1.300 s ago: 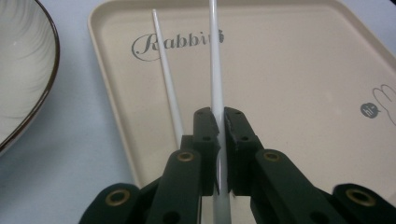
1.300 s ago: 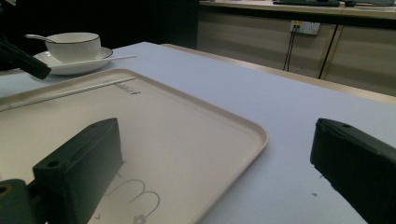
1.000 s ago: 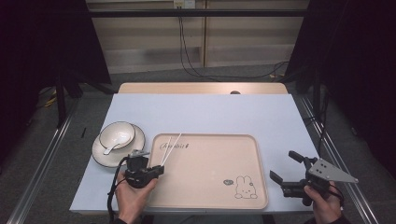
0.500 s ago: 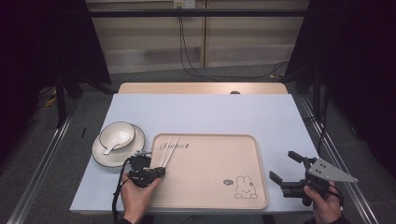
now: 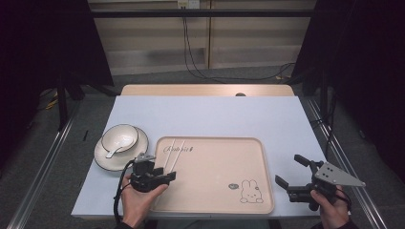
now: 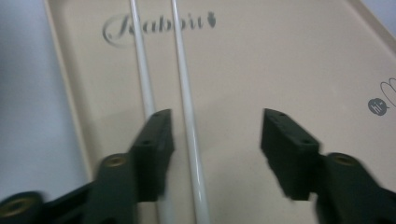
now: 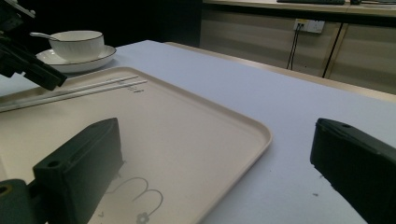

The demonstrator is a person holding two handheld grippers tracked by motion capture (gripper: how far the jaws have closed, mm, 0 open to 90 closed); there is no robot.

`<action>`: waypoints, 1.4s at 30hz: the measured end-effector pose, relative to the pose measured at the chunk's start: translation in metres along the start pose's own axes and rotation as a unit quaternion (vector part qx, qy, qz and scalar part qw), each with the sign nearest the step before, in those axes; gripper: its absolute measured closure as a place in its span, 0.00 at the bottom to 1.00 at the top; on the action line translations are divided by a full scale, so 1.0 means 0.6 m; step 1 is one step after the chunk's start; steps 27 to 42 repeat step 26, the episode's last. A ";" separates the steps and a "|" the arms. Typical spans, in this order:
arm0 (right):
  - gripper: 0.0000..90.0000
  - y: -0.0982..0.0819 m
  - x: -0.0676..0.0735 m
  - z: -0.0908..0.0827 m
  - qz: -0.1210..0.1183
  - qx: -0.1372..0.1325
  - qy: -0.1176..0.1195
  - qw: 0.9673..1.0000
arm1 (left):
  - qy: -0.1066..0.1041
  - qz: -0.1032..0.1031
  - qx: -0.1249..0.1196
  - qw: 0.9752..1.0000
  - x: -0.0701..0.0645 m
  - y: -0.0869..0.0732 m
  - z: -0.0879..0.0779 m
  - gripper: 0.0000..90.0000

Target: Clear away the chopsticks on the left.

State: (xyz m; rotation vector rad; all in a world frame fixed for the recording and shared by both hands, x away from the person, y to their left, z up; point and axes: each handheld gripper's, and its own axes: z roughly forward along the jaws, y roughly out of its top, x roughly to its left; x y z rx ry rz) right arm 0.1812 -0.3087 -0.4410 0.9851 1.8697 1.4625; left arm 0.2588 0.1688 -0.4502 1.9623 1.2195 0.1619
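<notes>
Chopsticks point(image 5: 171, 153) lie side by side on the left part of my tray point(image 5: 258, 162), tips up by the "Rabbit" lettering, same spot as a second ago. Left gripper point(image 5: 168, 176) has slid down and toward me since the earlier frames; it now sits low over the near ends of the sticks at the tray's front-left corner, jaws apart. Left gripper view: both chopsticks point(image 6: 184, 93) run up between and beside the jaws, one stick passing just under the left jaw, the other just inside it, right jaw well off to the side over bare tray point(image 6: 280, 56). Nothing clamped yet. Right gripper point(image 5: 290, 171) has not moved, hovering off the tray's right edge near the table's front-right, jaws wide apart, holding nothing. Bowl point(image 5: 120, 139) with spoon point(image 5: 114, 150) on its saucer point(image 5: 102, 157) sits left of the tray, unchanged. Right gripper view shows the tray rim point(image 7: 261, 135) and bowl point(image 7: 77, 44) far off.
</notes>
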 end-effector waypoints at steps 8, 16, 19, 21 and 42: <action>0.02 0.001 0.000 -0.002 0.002 0.000 -0.002 1.000 | -0.043 0.066 -0.062 0.995 0.003 -0.016 -0.049 0.09; 0.02 0.000 0.000 -0.004 0.000 -0.002 -0.007 1.000 | -0.048 0.079 -0.124 0.988 0.042 -0.059 -0.124 0.03; 0.02 -0.001 -0.002 -0.006 0.003 -0.003 -0.013 1.000 | -0.022 0.094 -0.159 0.983 0.057 -0.077 -0.146 0.03; 0.02 -0.001 -0.003 -0.007 0.002 -0.002 -0.014 1.000 | -0.011 0.100 -0.172 0.980 0.066 -0.081 -0.152 0.03; 0.02 -0.002 -0.002 -0.007 0.000 0.001 -0.012 1.000 | 0.000 0.086 -0.189 0.978 0.069 -0.081 -0.152 0.02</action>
